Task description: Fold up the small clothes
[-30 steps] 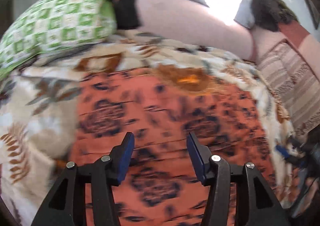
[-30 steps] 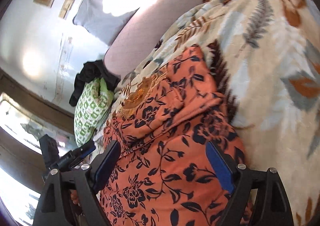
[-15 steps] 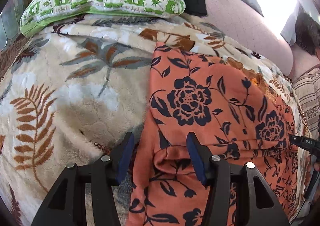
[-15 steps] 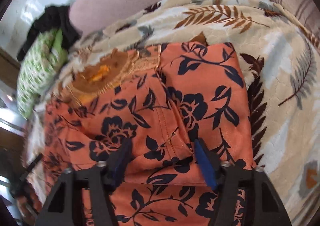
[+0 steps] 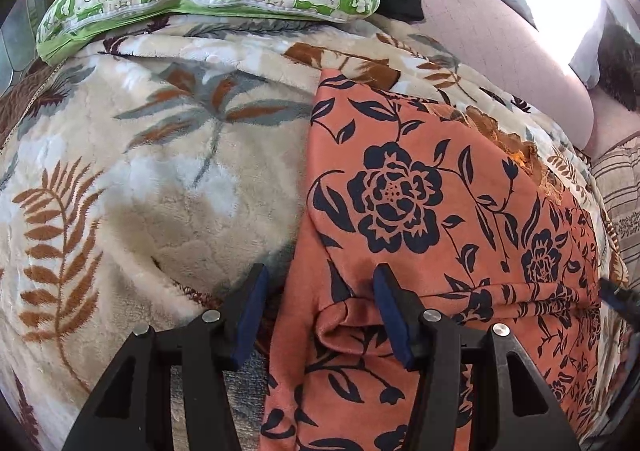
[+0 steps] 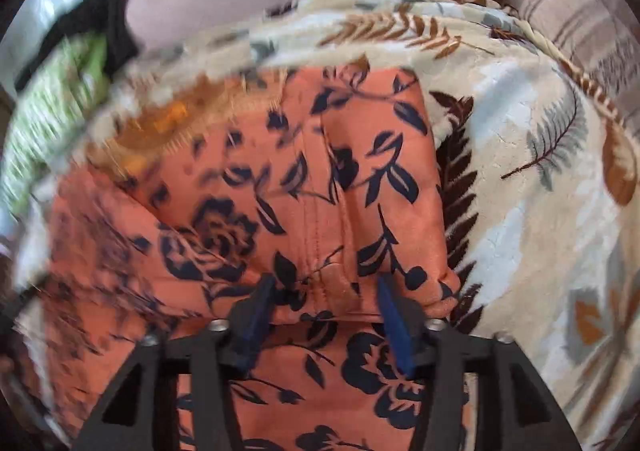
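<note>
Right gripper (image 6: pixel 324 307) jaws just reopened, astride garment (image 6: pixel 320 211) fold, left gripper (image 5: pixel 318 307) half-open at hem: fold laid, ungripped.

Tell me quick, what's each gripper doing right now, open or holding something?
Left gripper: open, straddling the folded edge of the orange floral garment, not pinching it.
Right gripper: open, jaws just widened, garment fold between them, not clamped.

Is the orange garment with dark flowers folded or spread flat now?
Partly folded: the orange flowered garment has a doubled edge lying over its lower layer near both grippers.
</note>
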A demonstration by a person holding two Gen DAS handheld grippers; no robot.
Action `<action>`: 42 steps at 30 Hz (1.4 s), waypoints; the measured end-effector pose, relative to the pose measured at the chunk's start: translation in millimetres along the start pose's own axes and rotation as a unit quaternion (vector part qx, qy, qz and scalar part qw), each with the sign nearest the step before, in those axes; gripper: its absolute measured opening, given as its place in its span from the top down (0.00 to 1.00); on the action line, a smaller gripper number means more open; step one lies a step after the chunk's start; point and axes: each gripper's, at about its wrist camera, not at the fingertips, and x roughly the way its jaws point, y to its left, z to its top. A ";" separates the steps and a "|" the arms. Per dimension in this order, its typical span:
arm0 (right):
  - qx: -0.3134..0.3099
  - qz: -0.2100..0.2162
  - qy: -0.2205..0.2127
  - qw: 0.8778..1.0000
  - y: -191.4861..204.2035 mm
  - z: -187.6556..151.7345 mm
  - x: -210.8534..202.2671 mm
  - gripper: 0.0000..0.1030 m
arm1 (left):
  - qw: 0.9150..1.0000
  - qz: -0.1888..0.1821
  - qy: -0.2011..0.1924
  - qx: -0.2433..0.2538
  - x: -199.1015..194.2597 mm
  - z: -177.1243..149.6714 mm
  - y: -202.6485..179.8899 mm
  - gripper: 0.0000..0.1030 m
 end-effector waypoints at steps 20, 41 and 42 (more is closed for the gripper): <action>-0.107 -0.098 -0.099 0.985 36.0 60.7 3.5 0.94 | 0.999 0.003 -0.017 0.032 5.5 -3.0 -3.8 0.38; 0.078 0.107 0.037 0.991 -19.4 7.0 27.6 0.86 | 1.000 0.003 -0.013 -0.004 -25.5 2.0 8.5 0.37; 0.072 0.111 0.021 0.991 -18.0 6.5 16.5 0.86 | 1.000 0.005 -0.027 -0.002 -35.5 0.8 10.8 0.37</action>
